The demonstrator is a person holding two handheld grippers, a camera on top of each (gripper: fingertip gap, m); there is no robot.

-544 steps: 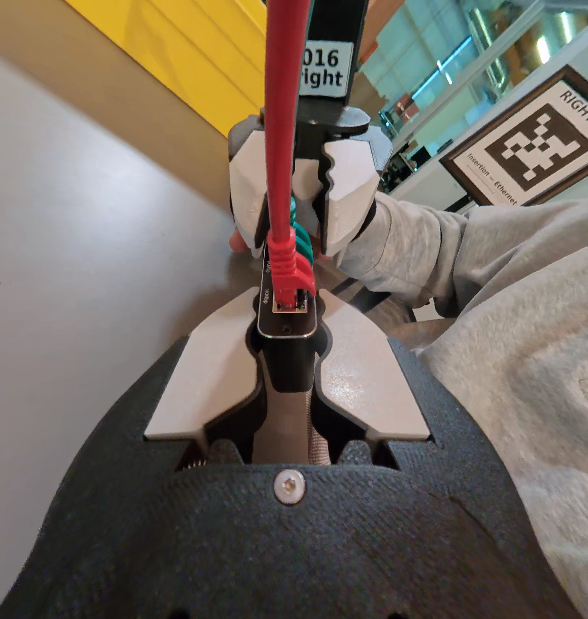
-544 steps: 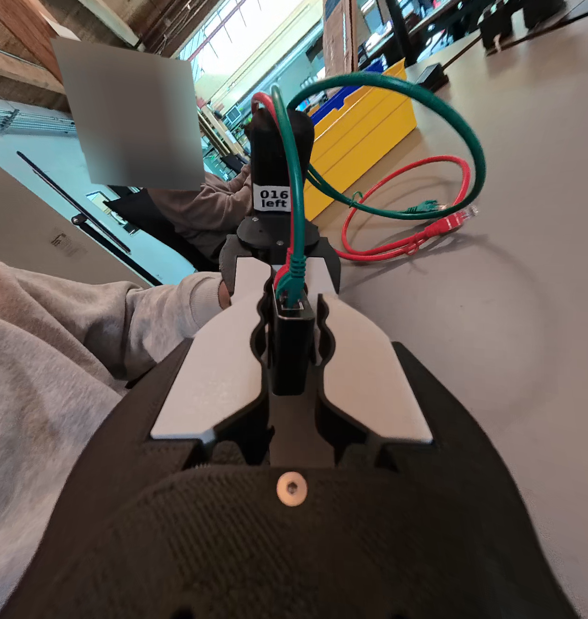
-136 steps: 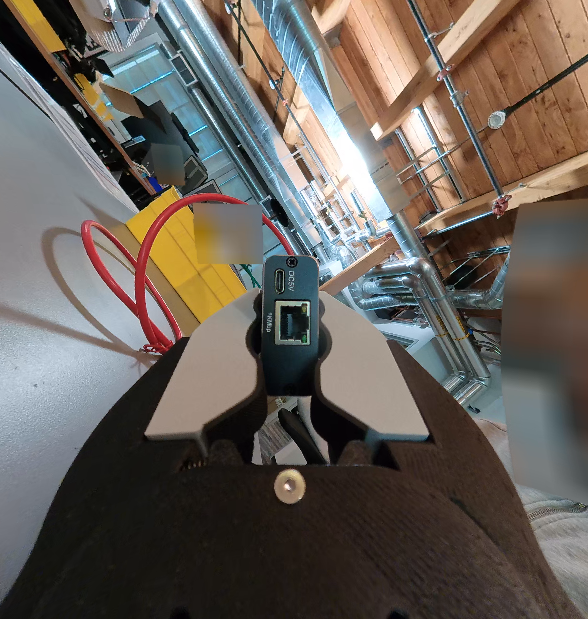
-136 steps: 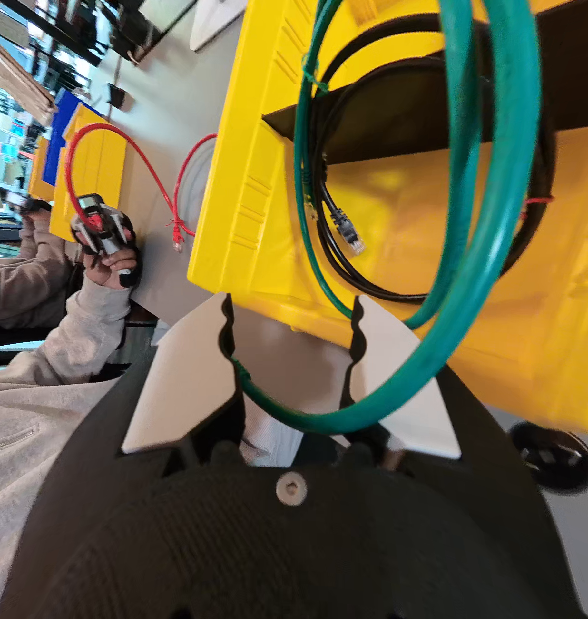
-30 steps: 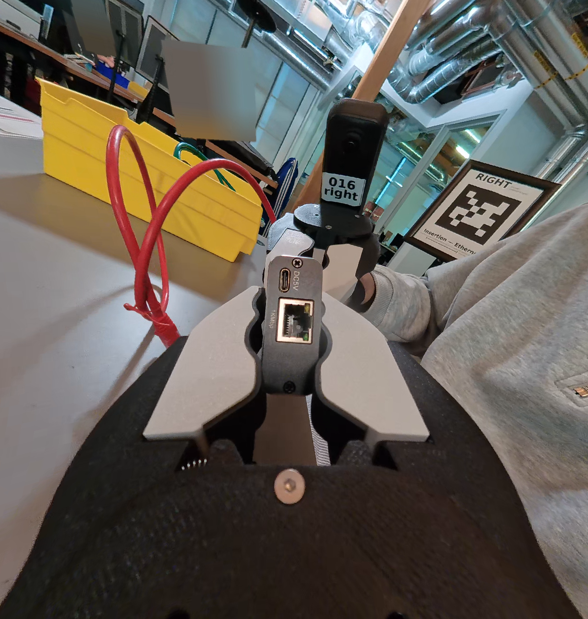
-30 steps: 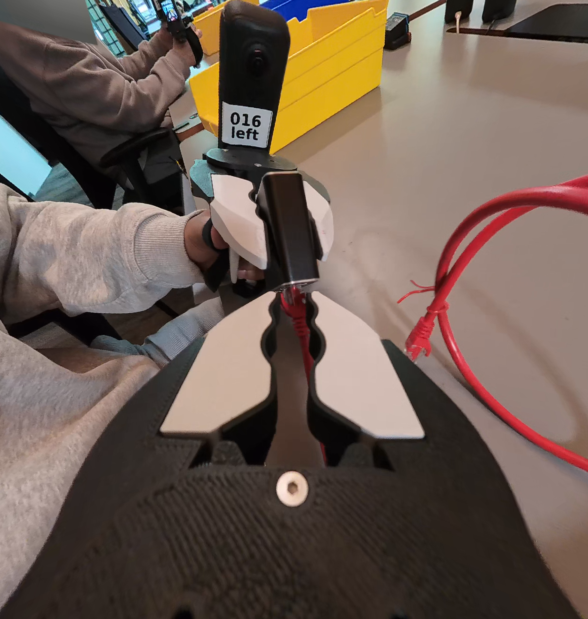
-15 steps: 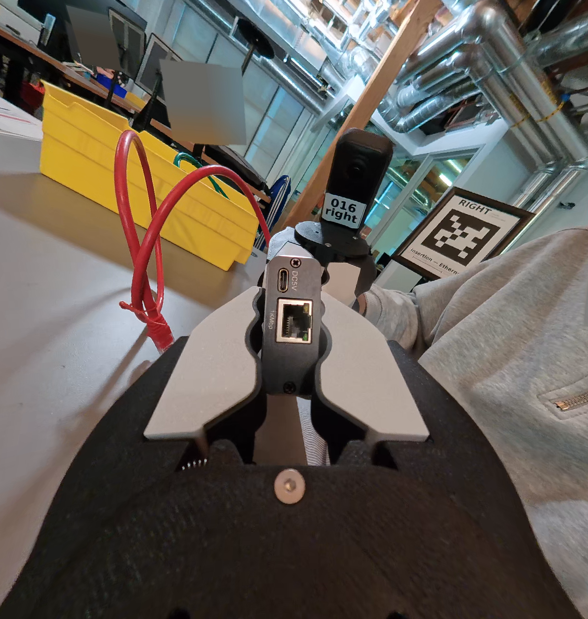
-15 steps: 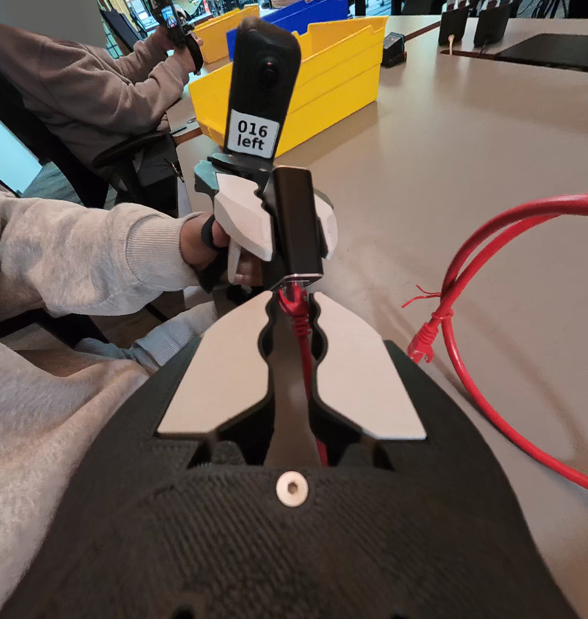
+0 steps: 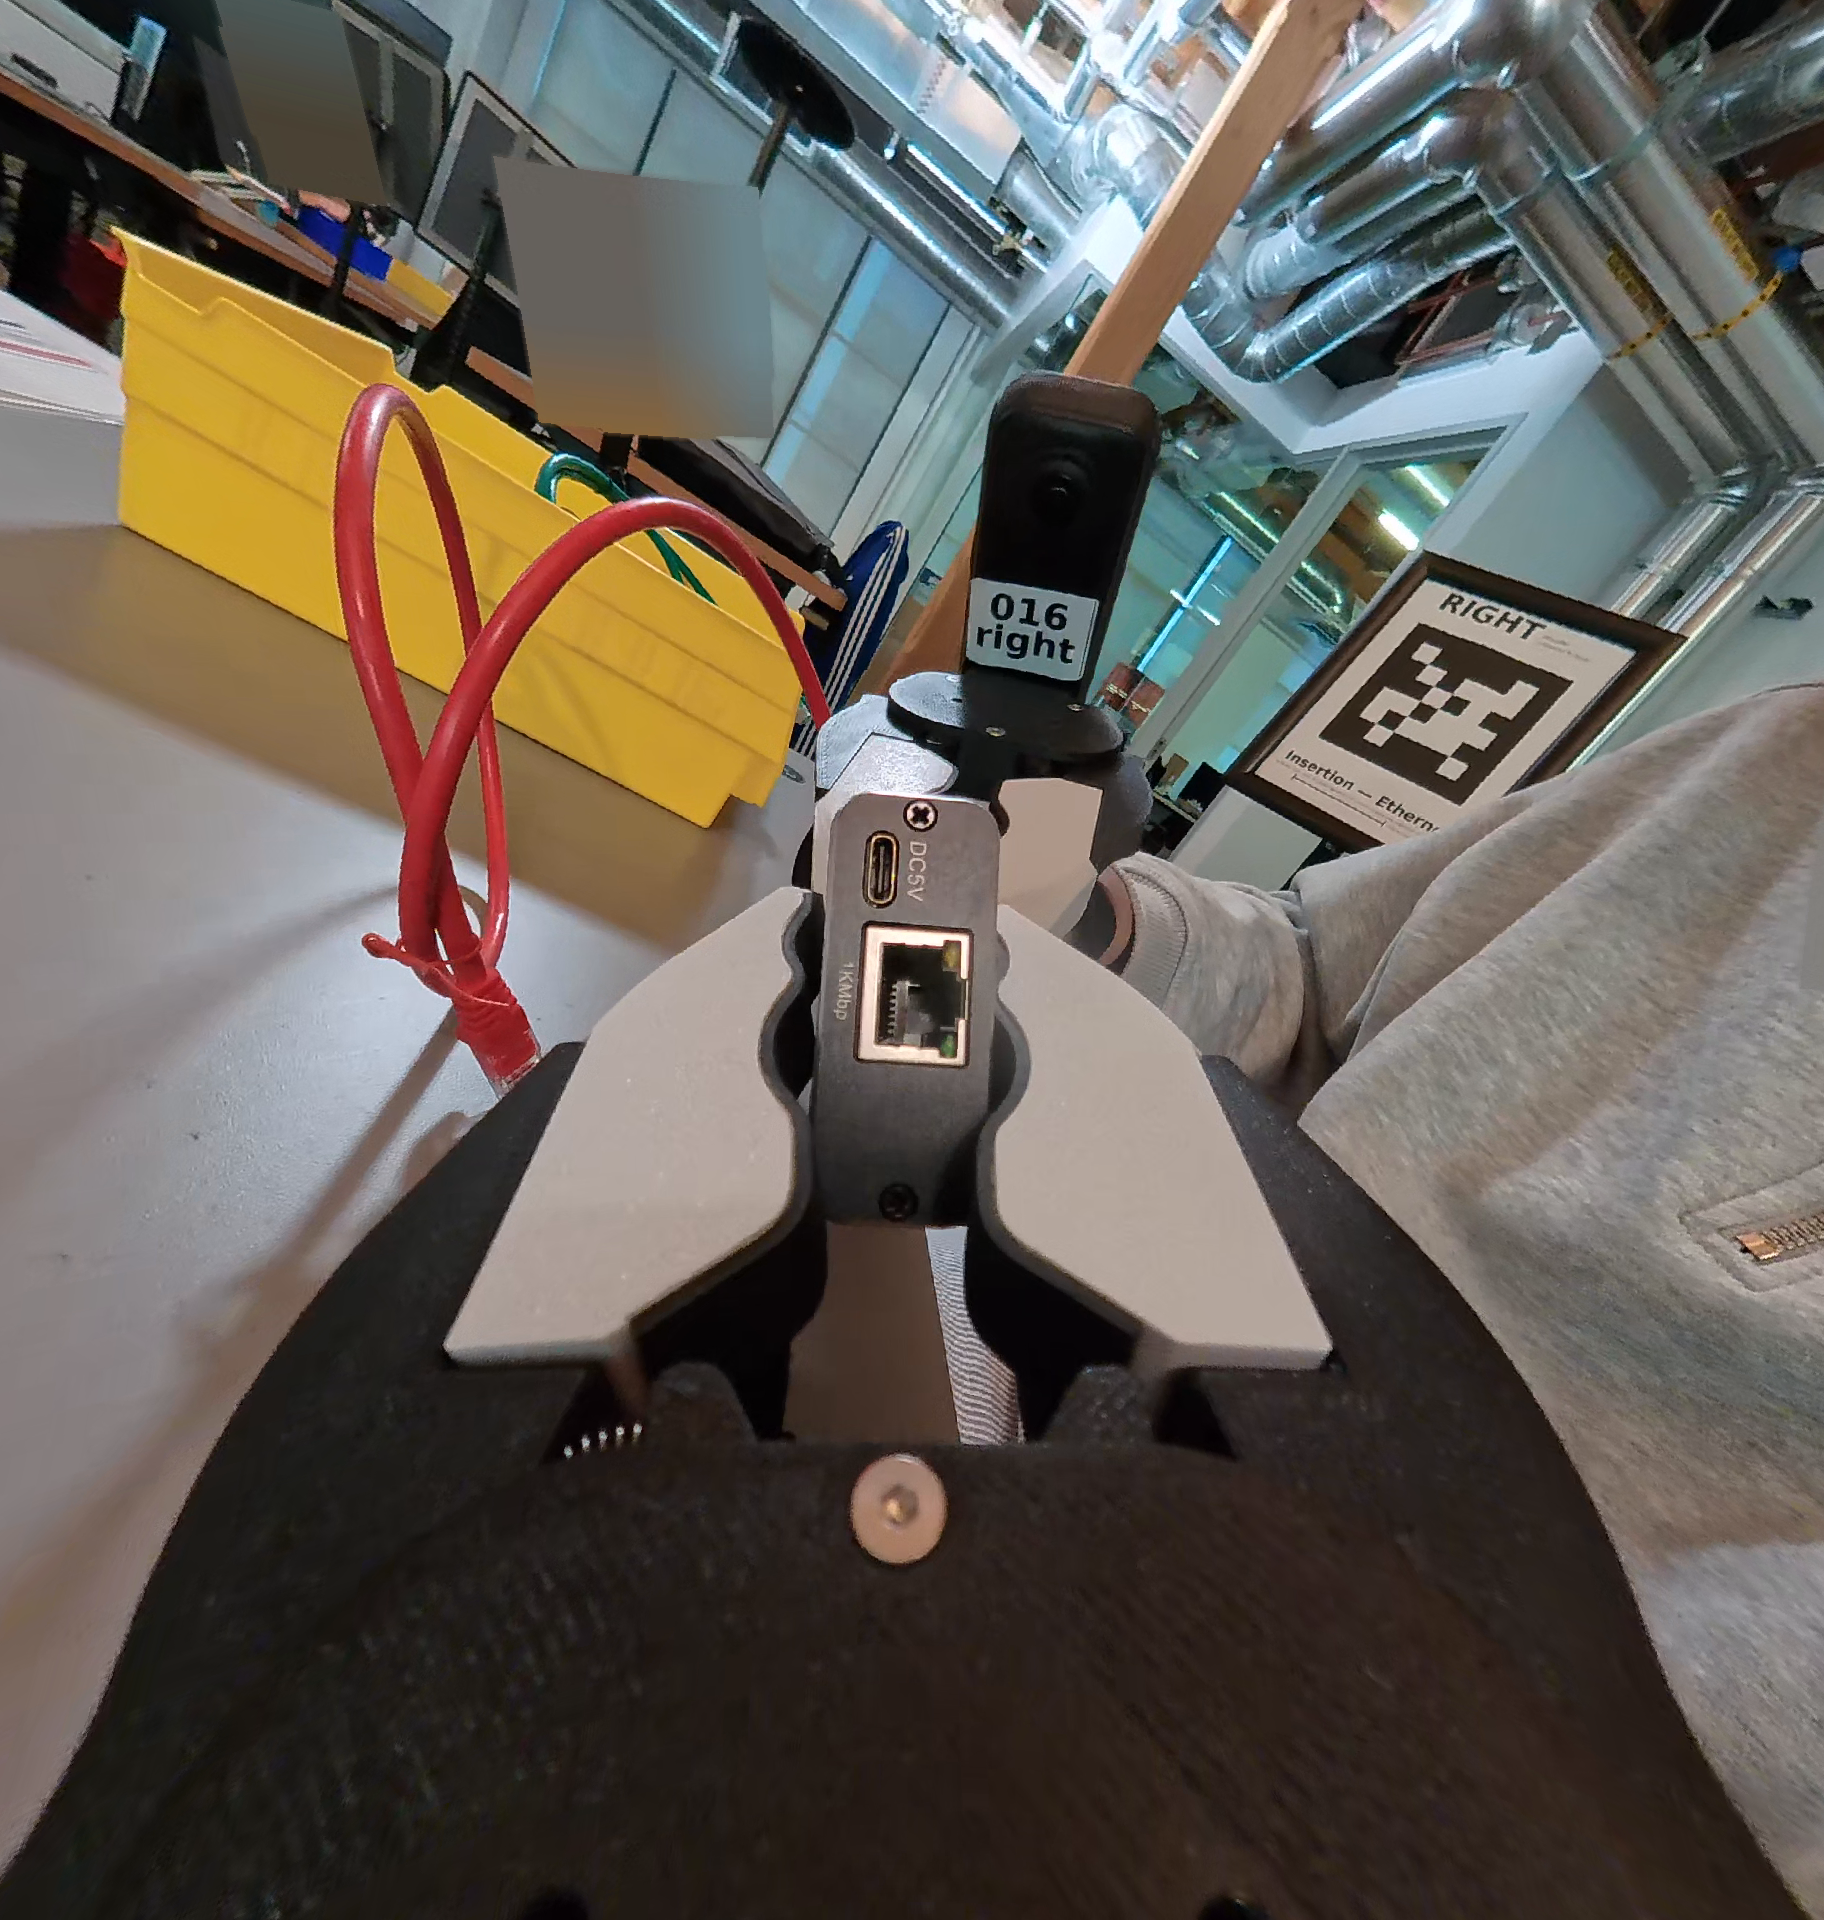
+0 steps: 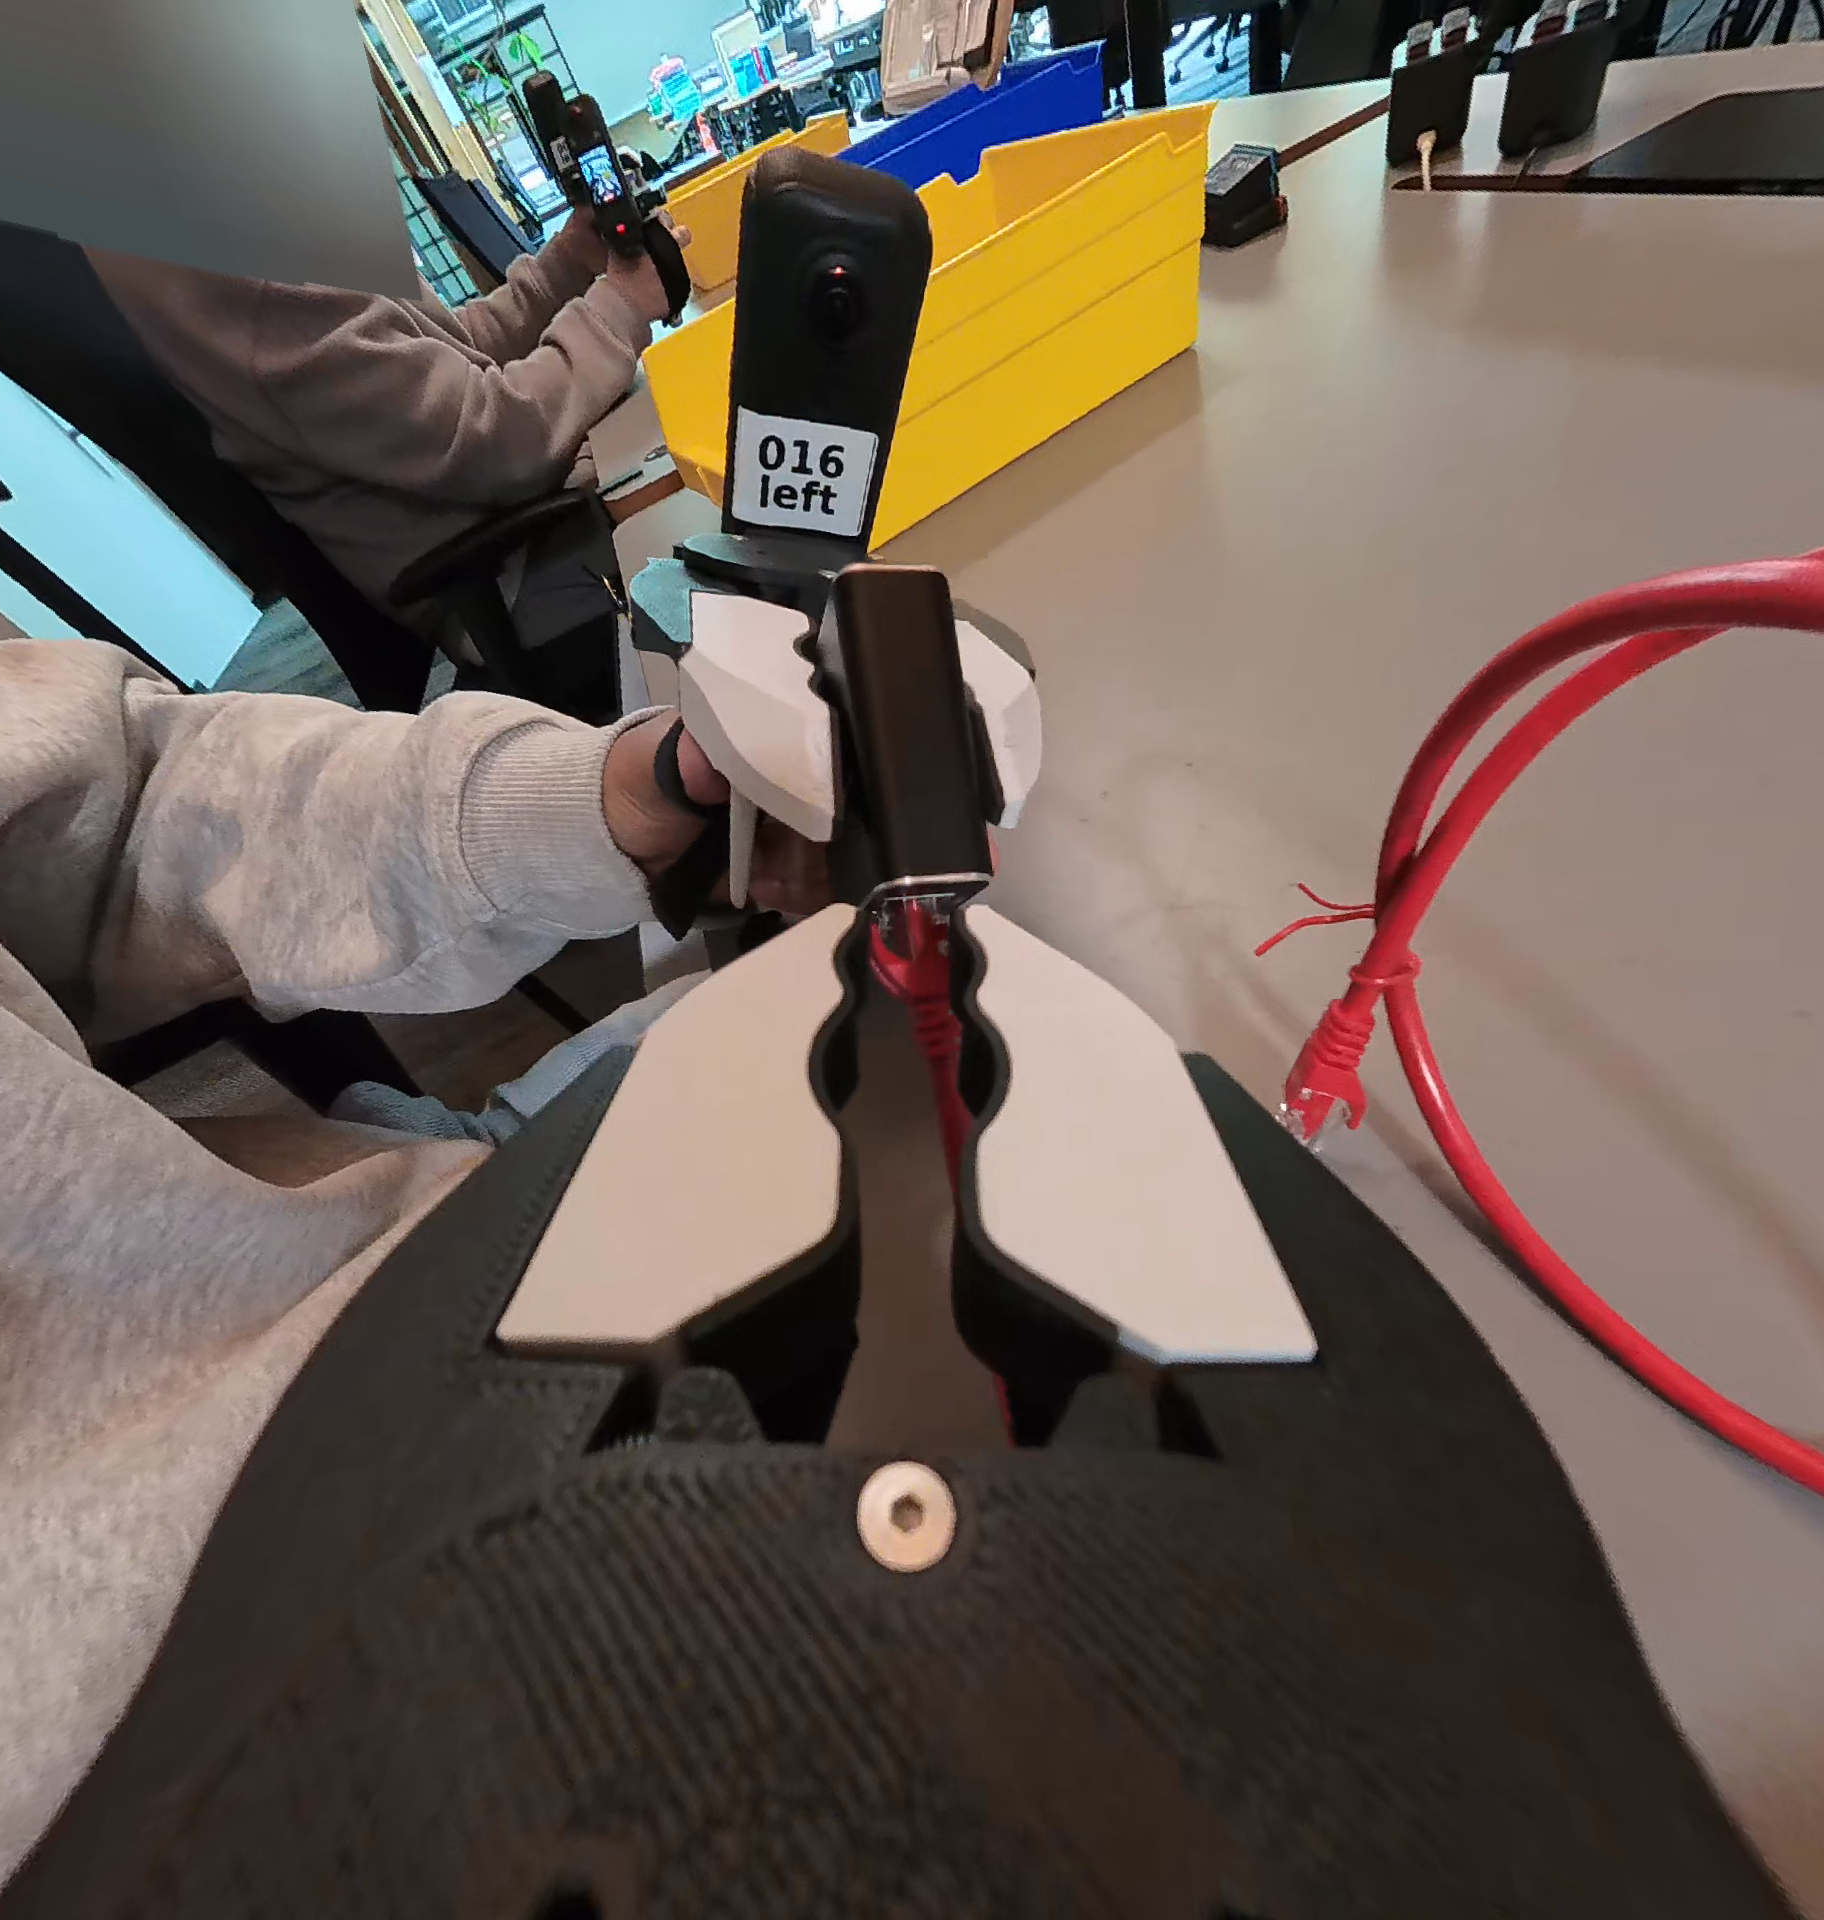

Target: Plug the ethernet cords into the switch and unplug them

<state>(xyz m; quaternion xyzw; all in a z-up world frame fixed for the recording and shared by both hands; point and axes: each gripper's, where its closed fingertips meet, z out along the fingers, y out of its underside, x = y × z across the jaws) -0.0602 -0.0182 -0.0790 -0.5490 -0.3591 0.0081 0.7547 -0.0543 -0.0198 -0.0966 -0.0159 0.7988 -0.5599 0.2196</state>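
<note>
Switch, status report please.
Left tongs shut on switch. Right tongs shut on red cord, plug at the port. Nothing blocking.

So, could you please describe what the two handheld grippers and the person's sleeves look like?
Each gripper, left and right, has a textured black body, pale grey scalloped fingers, a silver screw and a black camera bearing a white label. The sleeves are light grey fleece with ribbed cuffs.

Left tongs (image 9: 903, 997) and right tongs (image 10: 913, 997) both clamped, facing each other
</note>
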